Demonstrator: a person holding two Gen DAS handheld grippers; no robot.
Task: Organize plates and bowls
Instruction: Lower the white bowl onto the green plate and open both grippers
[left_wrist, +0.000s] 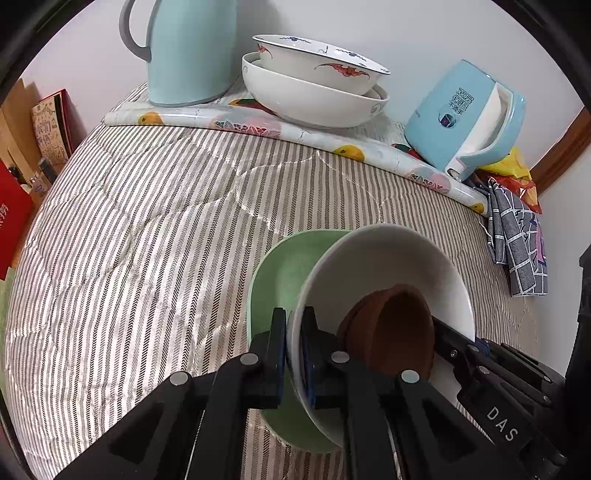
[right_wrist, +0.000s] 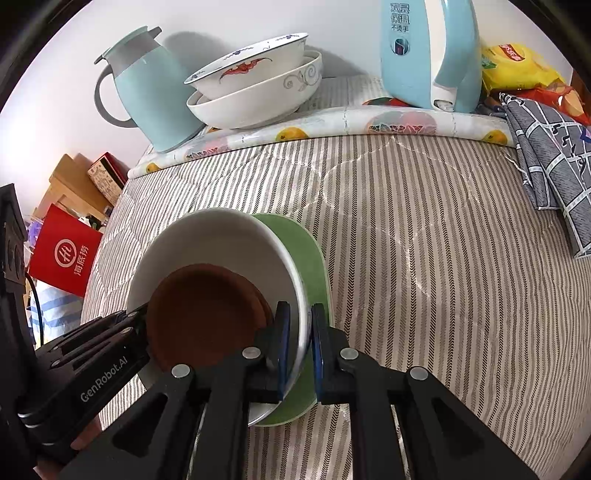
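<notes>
Between the two grippers, a white bowl (left_wrist: 384, 266) is held by opposite sides of its rim, with a brown bowl (left_wrist: 391, 328) nested inside and a green plate (left_wrist: 280, 280) beneath it. Left gripper (left_wrist: 294, 354) pinches the rim on one side, one finger inside the wall and one outside; right gripper (right_wrist: 298, 343) clamps the facing side the same way. Both point steeply down over the striped quilted cloth (left_wrist: 140, 229). That cloth lies bare and wide all around the stack. Well beyond, along the wall, a rolled fruit-print mat (left_wrist: 258, 125) forms a raised edge; on it sit two stacked white bowls (left_wrist: 314, 88), a pale blue jug (left_wrist: 188, 51) and a blue kettle (left_wrist: 469, 118). A grey checked cloth (right_wrist: 546, 162) drapes at the far right edge.
</notes>
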